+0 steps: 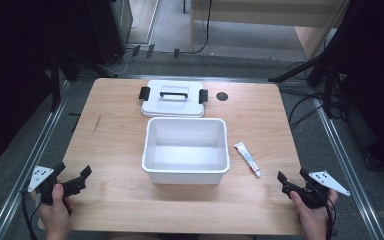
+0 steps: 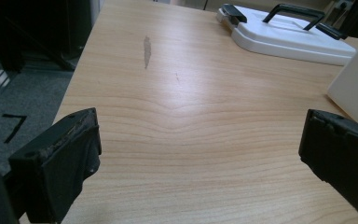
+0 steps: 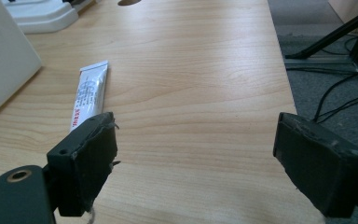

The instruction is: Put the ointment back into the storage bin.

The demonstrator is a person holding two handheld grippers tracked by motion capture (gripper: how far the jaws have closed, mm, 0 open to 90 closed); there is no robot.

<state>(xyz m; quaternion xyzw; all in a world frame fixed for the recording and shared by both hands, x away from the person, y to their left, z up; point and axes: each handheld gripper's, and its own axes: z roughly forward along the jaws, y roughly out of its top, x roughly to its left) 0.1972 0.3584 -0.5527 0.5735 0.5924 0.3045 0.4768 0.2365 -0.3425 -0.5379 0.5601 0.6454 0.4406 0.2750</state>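
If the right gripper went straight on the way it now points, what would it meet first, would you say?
Probably nothing soon: the open right gripper faces bare table. The tube lies just left of its line, so the left jaw might graze it; depth is hard to judge.

- Tube point(image 1: 247, 159): white with red lettering.
- Bin point(image 1: 185, 171): white.
- Lid point(image 1: 173, 106): white, black handle and clips.
- Tabletop point(image 1: 115, 145): pale wood grain.
- Tongs point(image 1: 71, 180): black.

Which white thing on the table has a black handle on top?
The flat lid behind the open white box. The box and small tube have no handle.
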